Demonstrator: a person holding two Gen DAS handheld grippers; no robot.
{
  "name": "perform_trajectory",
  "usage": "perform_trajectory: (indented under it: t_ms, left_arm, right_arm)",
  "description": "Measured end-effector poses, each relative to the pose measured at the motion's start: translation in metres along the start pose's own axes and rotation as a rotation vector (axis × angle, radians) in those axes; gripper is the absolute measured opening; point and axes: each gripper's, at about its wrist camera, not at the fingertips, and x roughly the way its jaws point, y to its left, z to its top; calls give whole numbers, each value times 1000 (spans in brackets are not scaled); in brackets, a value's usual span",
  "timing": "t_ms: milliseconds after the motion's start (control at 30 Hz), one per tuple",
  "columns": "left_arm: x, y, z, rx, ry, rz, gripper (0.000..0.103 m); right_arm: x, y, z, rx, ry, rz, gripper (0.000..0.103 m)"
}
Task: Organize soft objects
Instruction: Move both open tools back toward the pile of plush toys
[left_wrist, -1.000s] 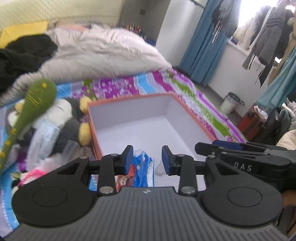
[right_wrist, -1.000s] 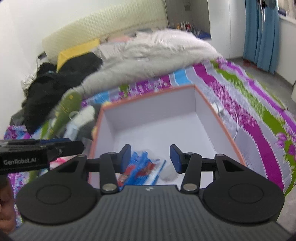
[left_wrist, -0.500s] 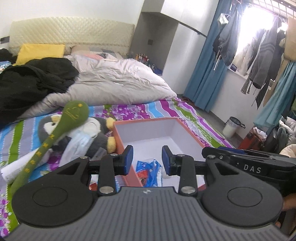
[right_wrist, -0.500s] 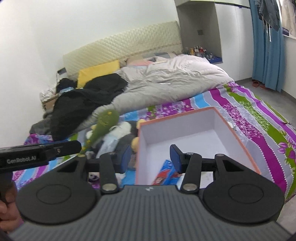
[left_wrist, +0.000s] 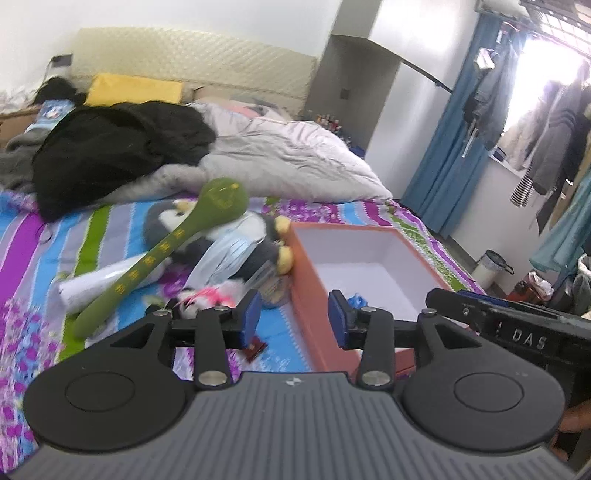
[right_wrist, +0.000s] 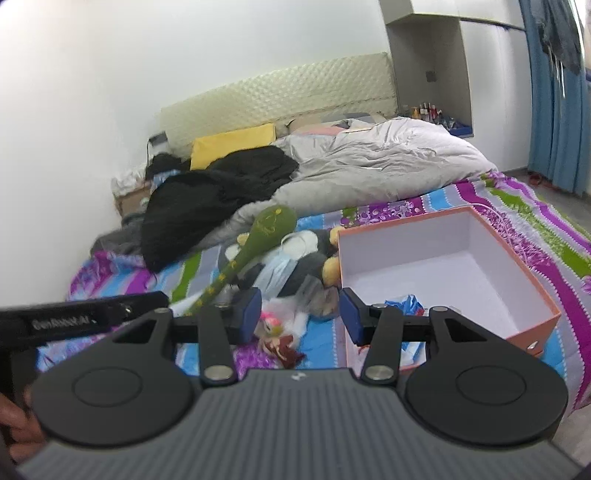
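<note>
Both tongs spread, empty; plush pile (right_wrist: 295, 266) lies ahead-left of your right tongs (right_wrist: 300, 314), left tongs (left_wrist: 294, 317) nearer, box (right_wrist: 436, 258) right

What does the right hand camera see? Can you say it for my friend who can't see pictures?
The open right gripper hovers over a striped bed, holding nothing. Ahead sits an orange box holding a blue packet; left of it lie a penguin toy, a green stick toy and a face mask.
</note>
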Motion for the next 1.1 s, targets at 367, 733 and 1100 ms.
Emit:
perform_trajectory:
  t_ms: [367,733,1100]
  left_arm:
    - [-25,29,-45,15,30,97,47]
    - [-8,59,-83,-4,121,138,51]
    - [52,96,-76,91,221,197,51]
  right_arm:
    - [-3,35,-46,-44,96,49,50]
    - [16,58,-88,-86,212,82,50]
    - [73,68,-99,-116,253,75,50]
